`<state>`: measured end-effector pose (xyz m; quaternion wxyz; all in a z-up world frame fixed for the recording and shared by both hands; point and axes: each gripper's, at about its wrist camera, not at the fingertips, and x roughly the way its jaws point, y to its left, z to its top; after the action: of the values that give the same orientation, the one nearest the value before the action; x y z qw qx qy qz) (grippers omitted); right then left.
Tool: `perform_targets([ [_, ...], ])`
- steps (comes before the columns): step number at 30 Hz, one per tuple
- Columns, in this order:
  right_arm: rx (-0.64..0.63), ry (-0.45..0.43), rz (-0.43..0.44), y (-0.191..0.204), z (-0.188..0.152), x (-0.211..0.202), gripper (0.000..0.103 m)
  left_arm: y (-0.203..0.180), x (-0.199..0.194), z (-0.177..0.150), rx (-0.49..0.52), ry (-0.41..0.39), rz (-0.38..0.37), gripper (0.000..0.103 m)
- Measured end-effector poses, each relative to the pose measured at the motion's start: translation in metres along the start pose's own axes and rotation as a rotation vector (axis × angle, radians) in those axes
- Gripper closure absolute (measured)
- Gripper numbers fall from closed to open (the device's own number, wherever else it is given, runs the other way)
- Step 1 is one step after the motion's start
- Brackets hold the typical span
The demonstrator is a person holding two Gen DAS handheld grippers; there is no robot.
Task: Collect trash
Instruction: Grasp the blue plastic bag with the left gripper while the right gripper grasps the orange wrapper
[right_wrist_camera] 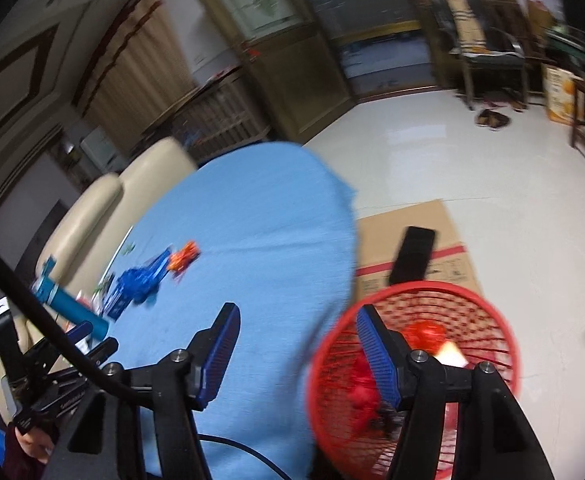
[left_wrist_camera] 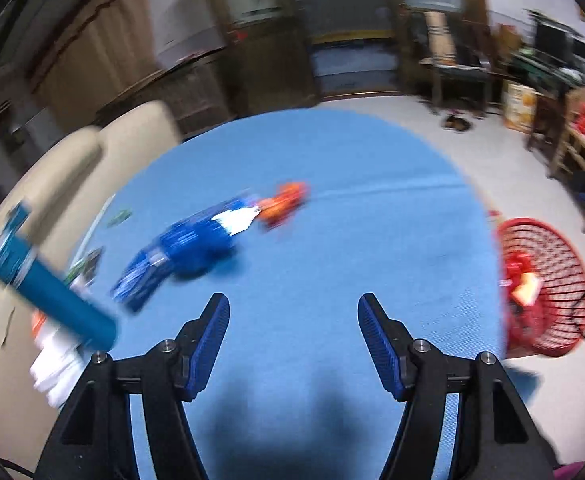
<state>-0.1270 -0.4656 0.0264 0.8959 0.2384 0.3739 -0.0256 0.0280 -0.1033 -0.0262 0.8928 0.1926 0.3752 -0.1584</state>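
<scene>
A blue crumpled wrapper (left_wrist_camera: 188, 248) and an orange wrapper (left_wrist_camera: 286, 202) lie on the blue tablecloth (left_wrist_camera: 332, 240); both also show in the right wrist view, blue wrapper (right_wrist_camera: 142, 276), orange wrapper (right_wrist_camera: 184, 260). A red mesh basket (left_wrist_camera: 544, 288) (right_wrist_camera: 412, 360) stands on the floor right of the table with red and orange trash inside. My left gripper (left_wrist_camera: 294, 320) is open and empty over the cloth. My right gripper (right_wrist_camera: 296, 332) is open and empty at the table edge, above the basket.
A teal tube (left_wrist_camera: 52, 288) and white paper (left_wrist_camera: 56, 364) lie at the table's left edge. Cream sofa (left_wrist_camera: 72, 168) behind. Flat cardboard (right_wrist_camera: 412, 240) and a black object (right_wrist_camera: 412, 256) lie on the floor by the basket. Chairs and shelves stand far right.
</scene>
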Motion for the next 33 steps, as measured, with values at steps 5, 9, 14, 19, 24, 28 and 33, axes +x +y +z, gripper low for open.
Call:
perform_targets([
  [5, -0.093, 0.083, 0.065, 0.058, 0.008, 0.051, 0.038, 0.075, 0.014, -0.022, -0.116, 0.035, 0.088, 0.035],
  [9, -0.109, 0.160, 0.125, 0.097, 0.019, 0.105, 0.038, 0.112, 0.021, -0.036, -0.195, 0.037, 0.105, 0.035],
  [14, -0.032, 0.275, 0.188, 0.137, 0.040, 0.192, 0.038, 0.129, 0.031, -0.038, -0.217, 0.026, 0.078, 0.035],
  [19, 0.075, 0.336, 0.161, 0.158, 0.058, 0.269, 0.038, 0.140, 0.037, -0.016, -0.221, -0.027, 0.044, 0.035],
  [24, 0.171, 0.420, 0.055, 0.172, 0.065, 0.327, 0.049, 0.151, 0.065, 0.018, -0.264, -0.052, -0.005, 0.029],
  [28, 0.104, 0.402, 0.003, 0.190, 0.066, 0.341, 0.071, 0.152, 0.096, 0.046, -0.309, -0.022, -0.068, 0.026],
  [33, 0.037, 0.368, 0.037, 0.183, 0.059, 0.323, 0.082, 0.135, 0.148, 0.072, -0.284, 0.082, -0.128, 0.026],
])
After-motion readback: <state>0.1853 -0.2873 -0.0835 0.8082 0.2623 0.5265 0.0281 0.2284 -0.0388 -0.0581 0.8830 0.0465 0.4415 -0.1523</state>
